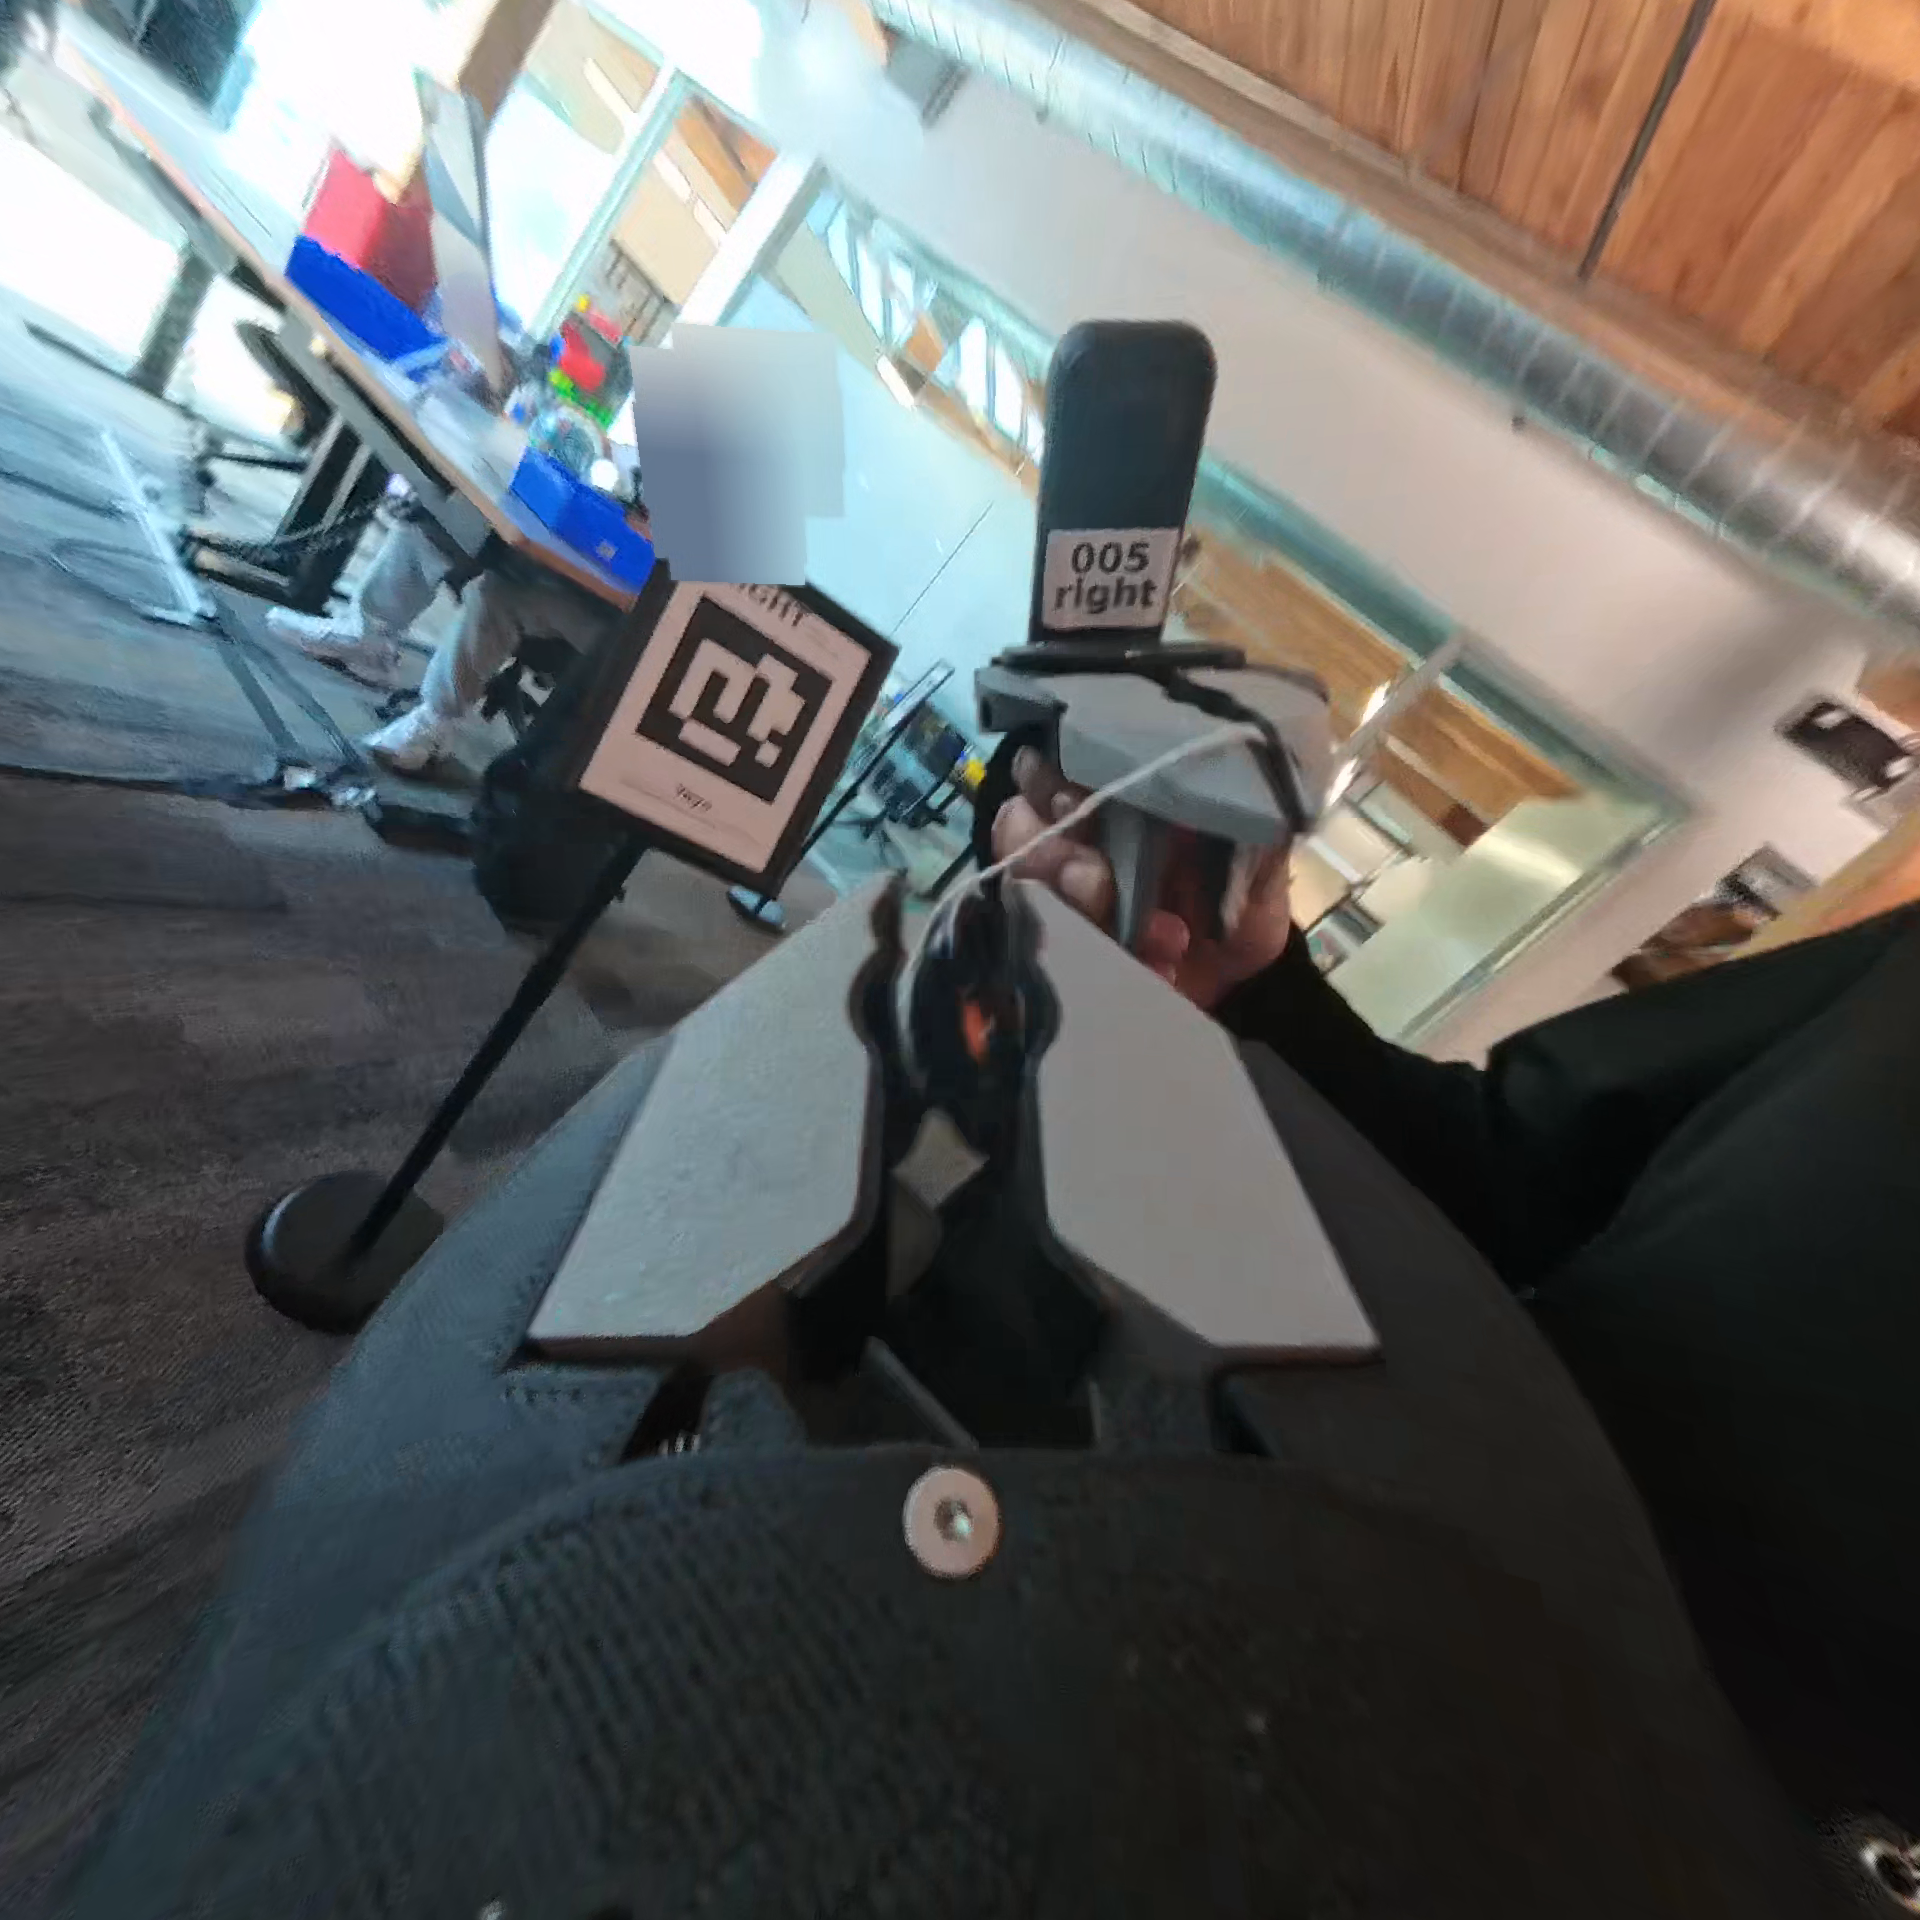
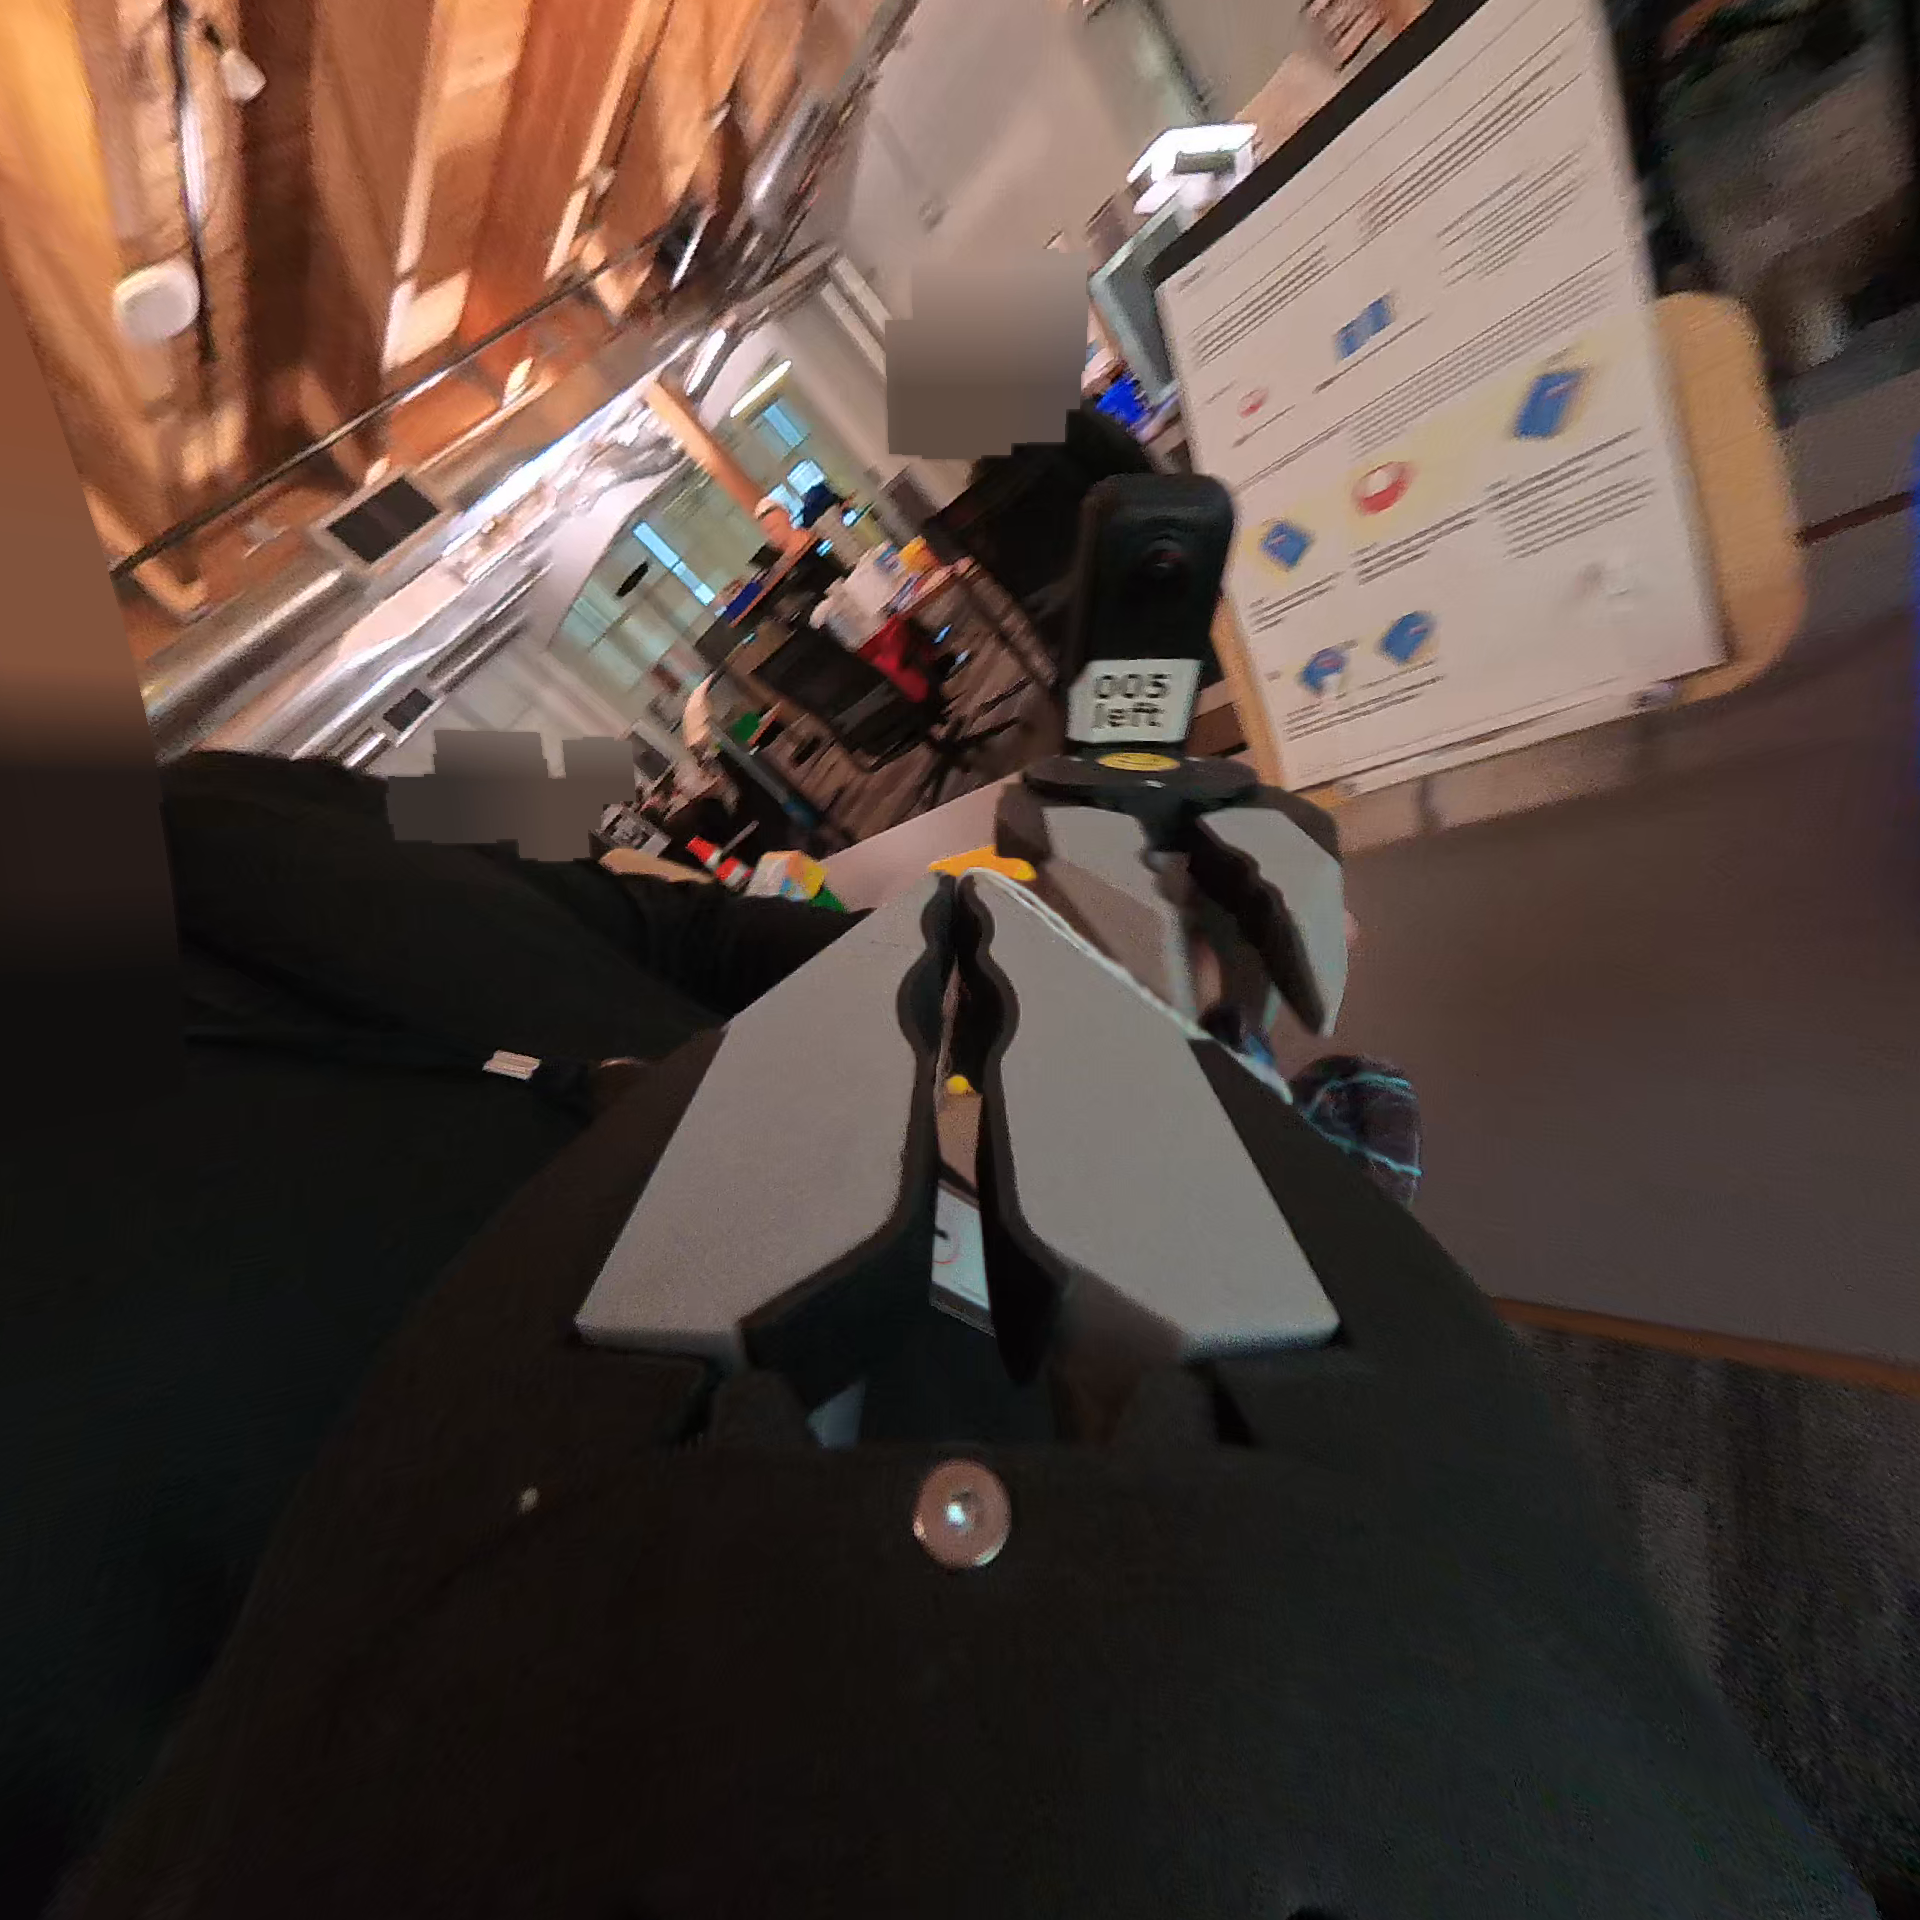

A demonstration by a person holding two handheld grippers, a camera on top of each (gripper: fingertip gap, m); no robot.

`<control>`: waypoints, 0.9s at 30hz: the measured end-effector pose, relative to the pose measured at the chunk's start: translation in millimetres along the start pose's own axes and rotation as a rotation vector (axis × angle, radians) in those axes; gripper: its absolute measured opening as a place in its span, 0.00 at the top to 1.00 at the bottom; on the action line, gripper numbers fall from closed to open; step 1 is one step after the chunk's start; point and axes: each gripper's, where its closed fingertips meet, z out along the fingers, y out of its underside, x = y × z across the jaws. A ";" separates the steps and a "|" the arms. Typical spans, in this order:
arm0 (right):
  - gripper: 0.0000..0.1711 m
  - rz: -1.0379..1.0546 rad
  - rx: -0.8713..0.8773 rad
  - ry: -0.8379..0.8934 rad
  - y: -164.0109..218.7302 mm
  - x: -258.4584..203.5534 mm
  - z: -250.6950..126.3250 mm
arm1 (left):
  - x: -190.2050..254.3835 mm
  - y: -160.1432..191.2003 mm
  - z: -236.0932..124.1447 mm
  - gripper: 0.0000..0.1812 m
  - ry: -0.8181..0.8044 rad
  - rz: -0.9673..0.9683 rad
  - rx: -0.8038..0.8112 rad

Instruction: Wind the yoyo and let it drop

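Note:
In the left wrist view my left gripper [image 1: 956,914] is shut on a dark yoyo [image 1: 971,1013] with an orange spot, held between the grey fingers near their tips. A white string [image 1: 1091,795] runs from the yoyo up to my right gripper [image 1: 1153,790], which a hand holds just beyond. In the right wrist view my right gripper [image 2: 954,883] is shut, with its tips pinching the white string [image 2: 1091,966]. The string crosses the right finger toward the left gripper [image 2: 1247,1008]. The views are motion-blurred.
A black-and-white marker tag [image 1: 727,717] stands on a thin black stand with a round base [image 1: 343,1247] on the carpet, left of the grippers. A long table [image 1: 447,457] with blue bins is behind it. A white poster board [image 2: 1455,468] stands at the right. A black sleeve [image 1: 1558,1122] reaches in.

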 end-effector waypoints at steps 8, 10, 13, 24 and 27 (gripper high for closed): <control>1.00 0.009 0.012 0.140 -20.9 48.0 -78.5 | -39.0 7.9 -66.4 0.66 -0.154 -0.035 -0.142; 1.00 0.038 -0.005 0.142 -19.6 63.8 -88.3 | -43.3 18.9 -83.2 0.68 -0.217 -0.043 -0.165; 1.00 0.083 0.011 0.136 -23.3 85.0 -107.0 | -45.3 30.7 -102.5 0.72 -0.274 -0.091 -0.134; 1.00 -0.097 0.034 0.084 -119.1 24.6 -138.1 | -47.5 49.4 -145.6 0.78 -0.338 -0.217 0.045; 1.00 -0.230 0.049 0.026 -167.0 -34.6 -133.7 | -46.9 50.9 -156.3 0.79 -0.337 -0.220 0.077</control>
